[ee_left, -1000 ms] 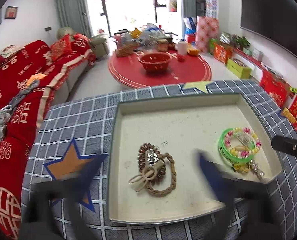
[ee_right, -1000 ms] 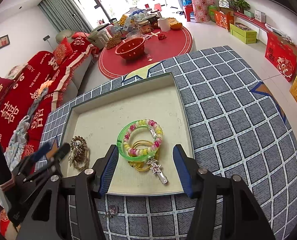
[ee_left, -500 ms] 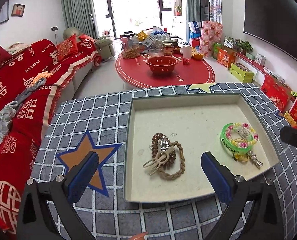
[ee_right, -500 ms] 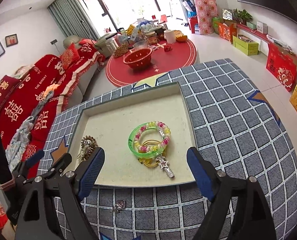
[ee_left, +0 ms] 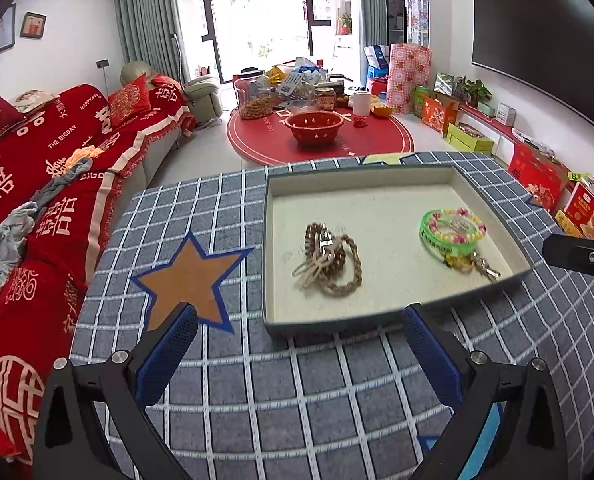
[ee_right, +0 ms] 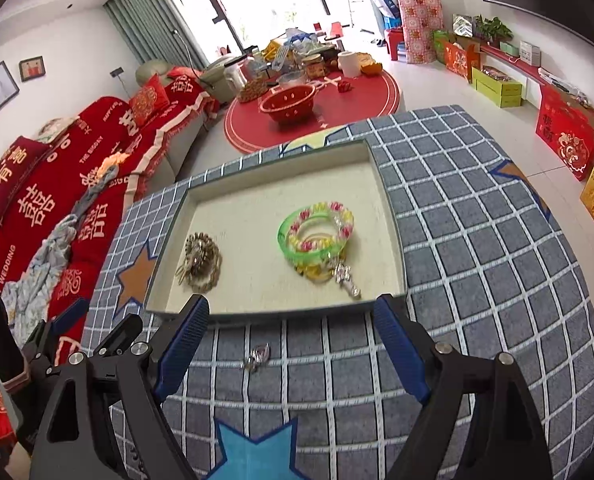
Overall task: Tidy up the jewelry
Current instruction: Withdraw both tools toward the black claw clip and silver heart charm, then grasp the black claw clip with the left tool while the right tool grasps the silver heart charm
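Observation:
A shallow grey tray (ee_left: 493,200) (ee_right: 393,220) with a cream floor sits on the checked cloth. In it lie a brown bead-and-rope pile (ee_left: 331,260) (ee_right: 199,258) on the left and a green bangle with coloured beads and a silver charm (ee_left: 453,230) (ee_right: 317,232) on the right. A small silver piece (ee_right: 257,356) lies on the cloth in front of the tray. My left gripper (ee_left: 297,344) is open and empty, in front of the tray. My right gripper (ee_right: 293,340) is open and empty, over the small silver piece.
The grey checked cloth (ee_left: 217,208) with star patches covers the table. A red sofa (ee_left: 37,168) runs along the left. A red round table (ee_left: 321,136) with a red bowl and clutter stands beyond. Boxes line the right wall.
Both grippers have drawn back from over the tray toward the near side of the table and opened wider. The jewelry in the tray has not moved.

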